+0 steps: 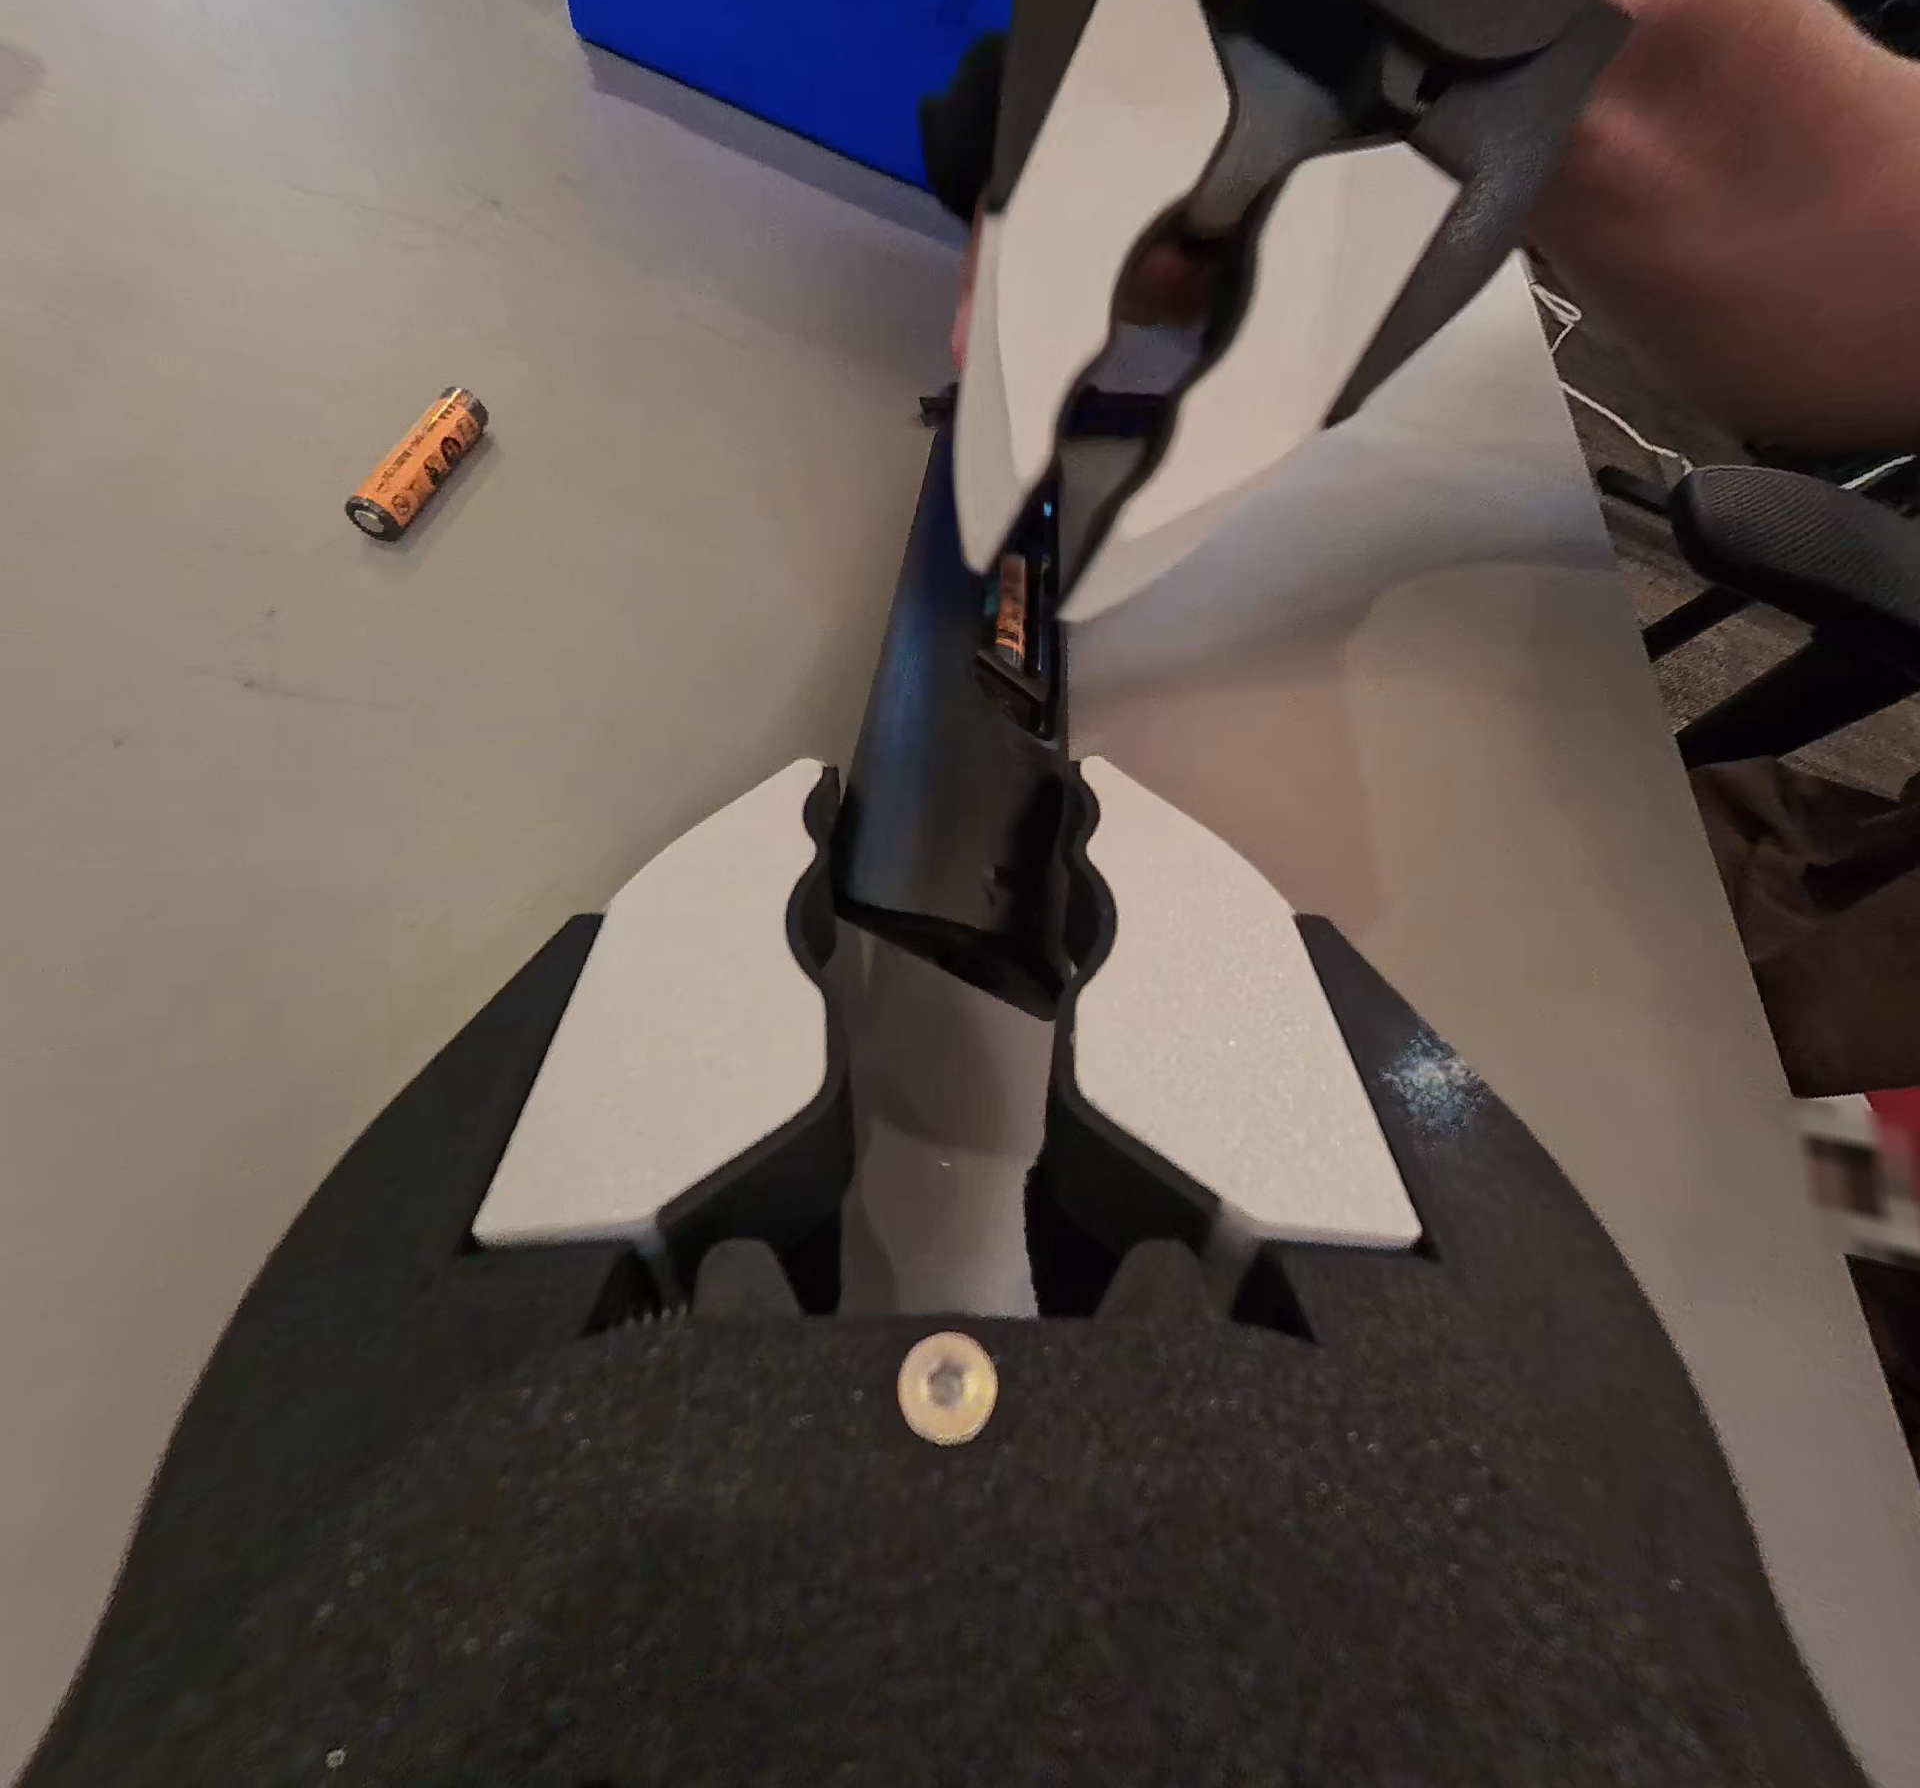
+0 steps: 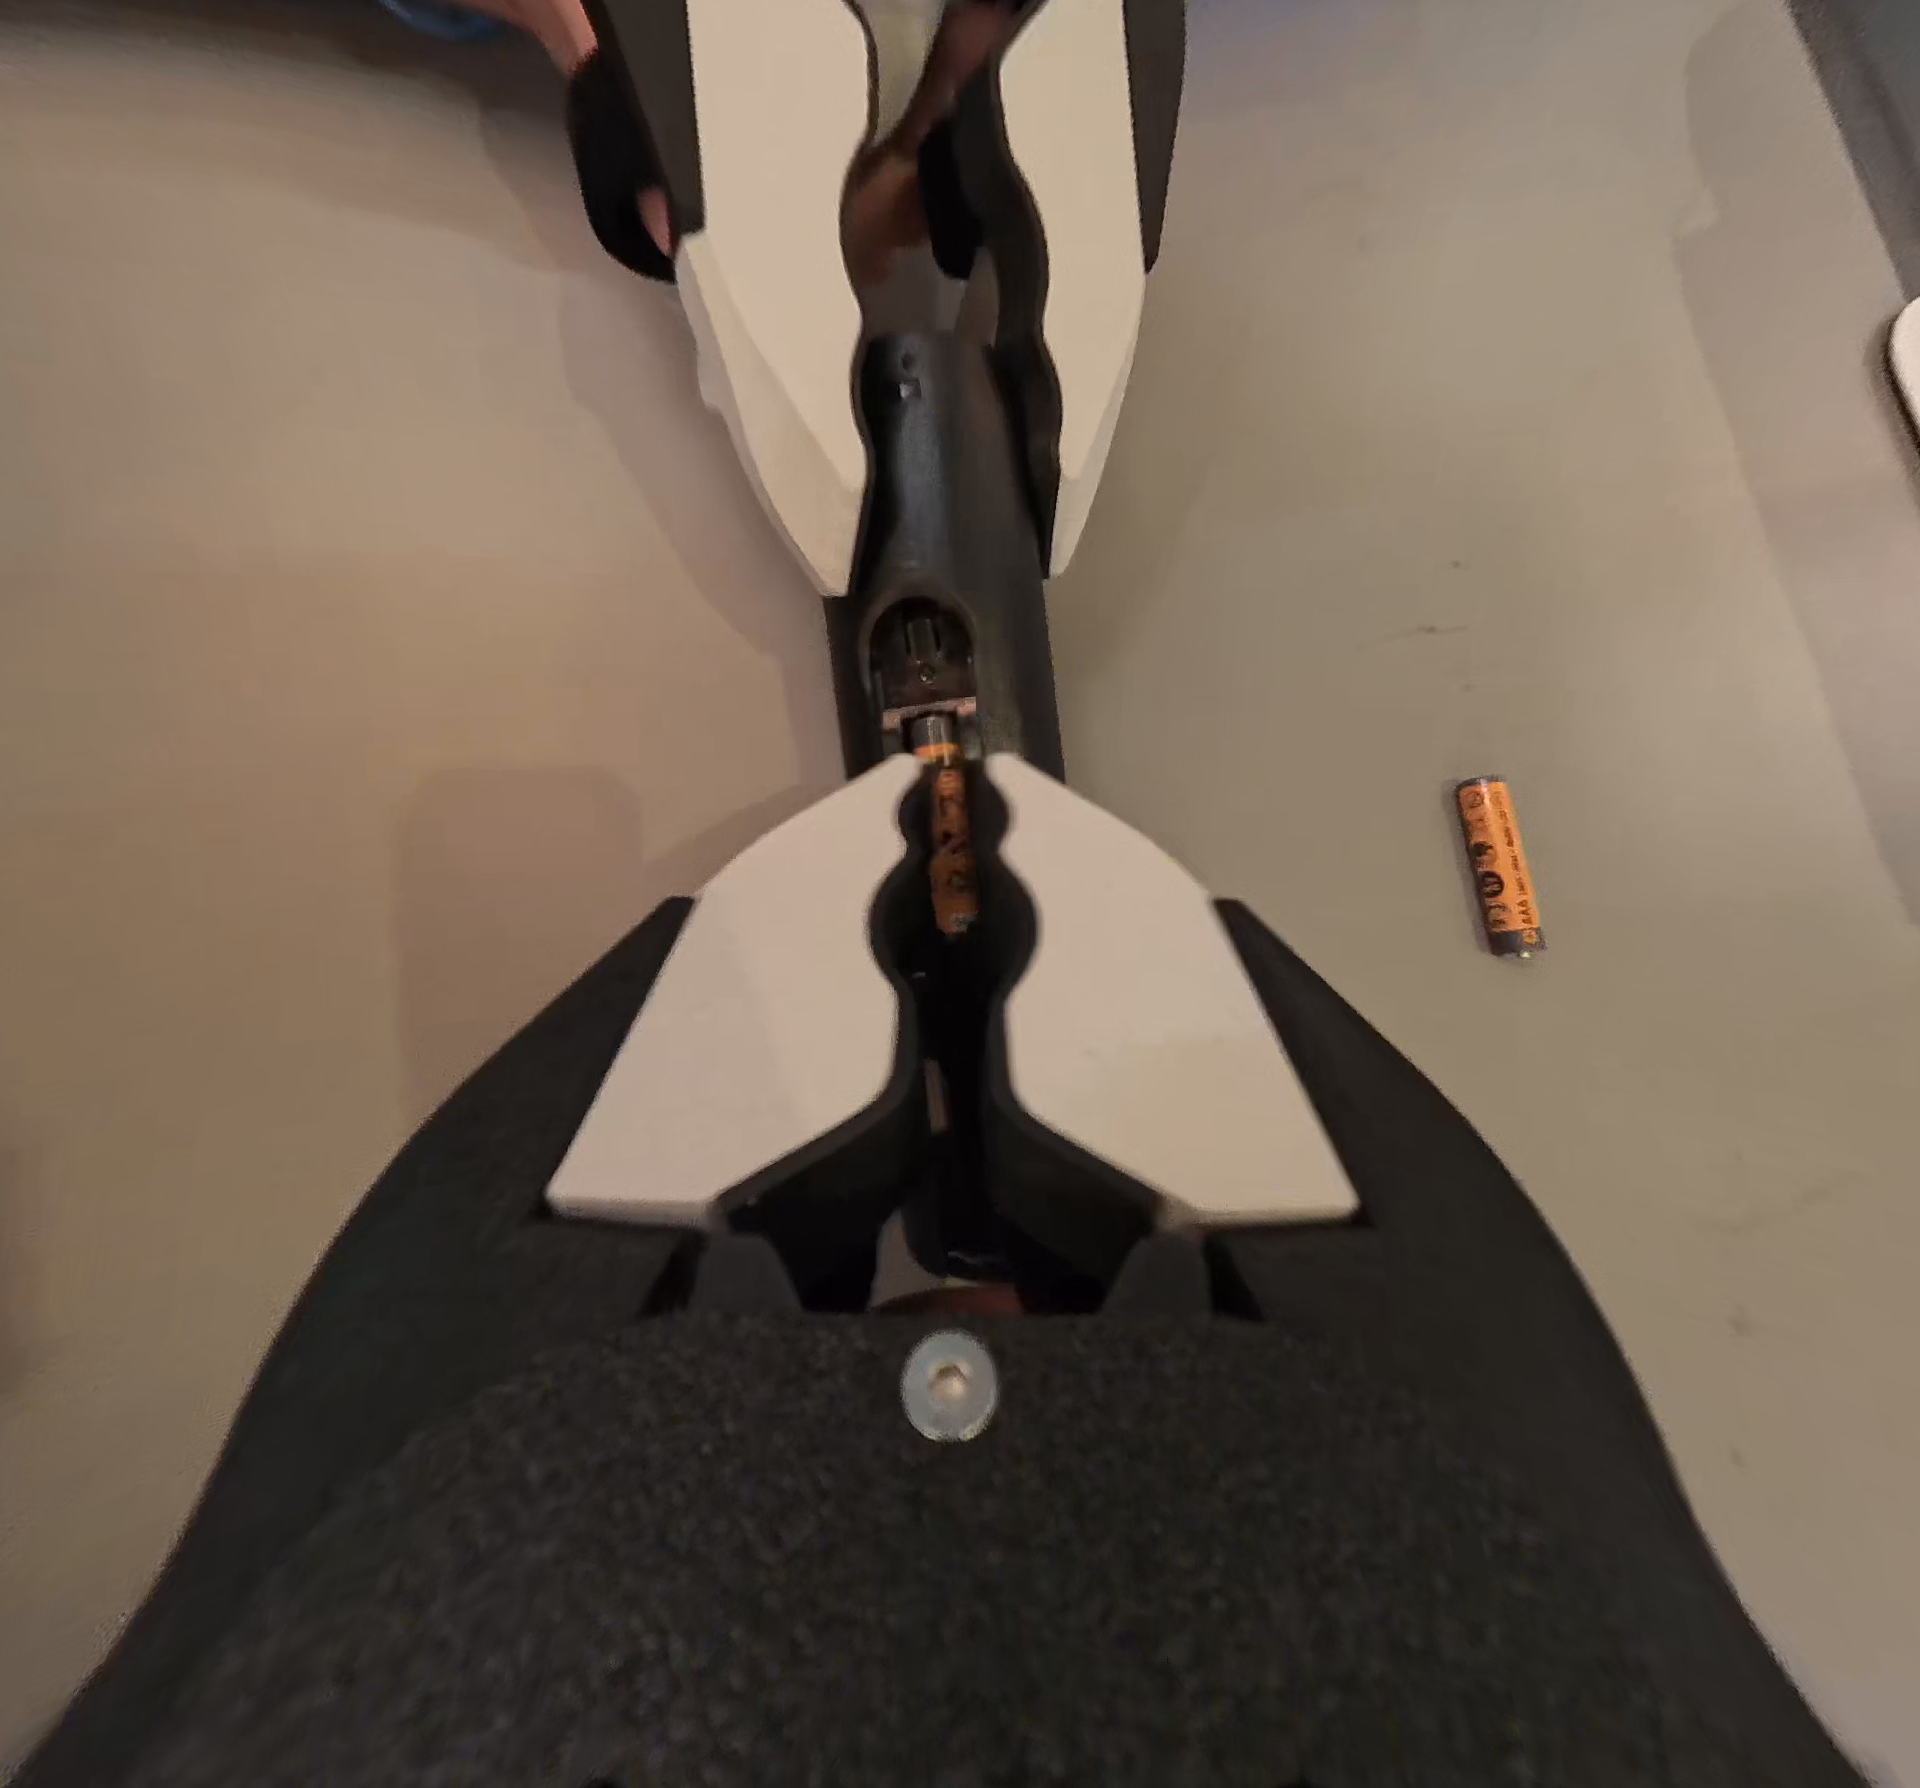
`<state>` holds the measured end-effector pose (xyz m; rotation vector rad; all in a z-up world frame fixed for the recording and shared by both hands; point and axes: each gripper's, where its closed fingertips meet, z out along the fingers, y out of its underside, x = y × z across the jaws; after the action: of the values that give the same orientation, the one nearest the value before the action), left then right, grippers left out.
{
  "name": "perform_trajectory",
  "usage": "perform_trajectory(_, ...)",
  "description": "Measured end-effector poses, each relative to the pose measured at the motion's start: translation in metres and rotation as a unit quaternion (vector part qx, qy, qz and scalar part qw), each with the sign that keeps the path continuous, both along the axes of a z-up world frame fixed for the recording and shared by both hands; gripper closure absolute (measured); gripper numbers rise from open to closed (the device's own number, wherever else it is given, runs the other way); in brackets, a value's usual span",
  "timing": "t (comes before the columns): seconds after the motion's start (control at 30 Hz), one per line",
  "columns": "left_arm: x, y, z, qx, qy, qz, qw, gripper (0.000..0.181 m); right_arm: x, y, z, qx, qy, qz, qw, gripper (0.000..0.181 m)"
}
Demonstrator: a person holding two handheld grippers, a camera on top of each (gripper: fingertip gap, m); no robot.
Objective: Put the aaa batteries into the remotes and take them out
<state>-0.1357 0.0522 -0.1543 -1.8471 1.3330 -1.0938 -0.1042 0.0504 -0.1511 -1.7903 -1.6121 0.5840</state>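
Battery (image 2: 954, 855) in open bay of black remote (image 2: 940, 491), pinched by narrow right tongs (image 2: 951, 772); light, stiff, slick: grip mid-barrel | remote clamped at end by left tongs (image 1: 951, 782); rigid, smooth, apt to pivot | spare battery (image 2: 1497, 865) on worktop (image 2: 312, 595) at 3 o'clock, well apart

Your remote (image 1: 940, 782) is shiny black. The battery (image 2: 954, 865) inside it is orange with black marks, and so is the loose battery (image 1: 418, 463) on the plain grey table (image 1: 260, 855). Your grippers have white fingers (image 1: 707, 990) on black bodies. The box (image 1: 790, 3) is bright blue.
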Motion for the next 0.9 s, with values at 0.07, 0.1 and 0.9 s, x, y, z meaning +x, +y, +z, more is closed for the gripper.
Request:
perform_trajectory(0.07, 0.0, 0.0, -0.001, 0.003, 0.005, -0.001, 1.0, 0.141, 0.005, 0.004, -0.001, 0.043, -0.027, -0.01, 0.999, 0.133)
perform_trajectory(0.1, 0.001, -0.001, -0.002, 0.003, 0.008, -0.001, 1.0, 0.141, 0.007, 0.006, -0.003, 0.079, -0.047, -0.01, 0.996, 0.124)
perform_trajectory(0.9, -0.011, 0.0, -0.035, 0.214, 0.262, -0.013, 0.941, 0.133, -0.015, 0.002, -0.043, -0.03, -0.153, 0.04, 0.987, 0.133)
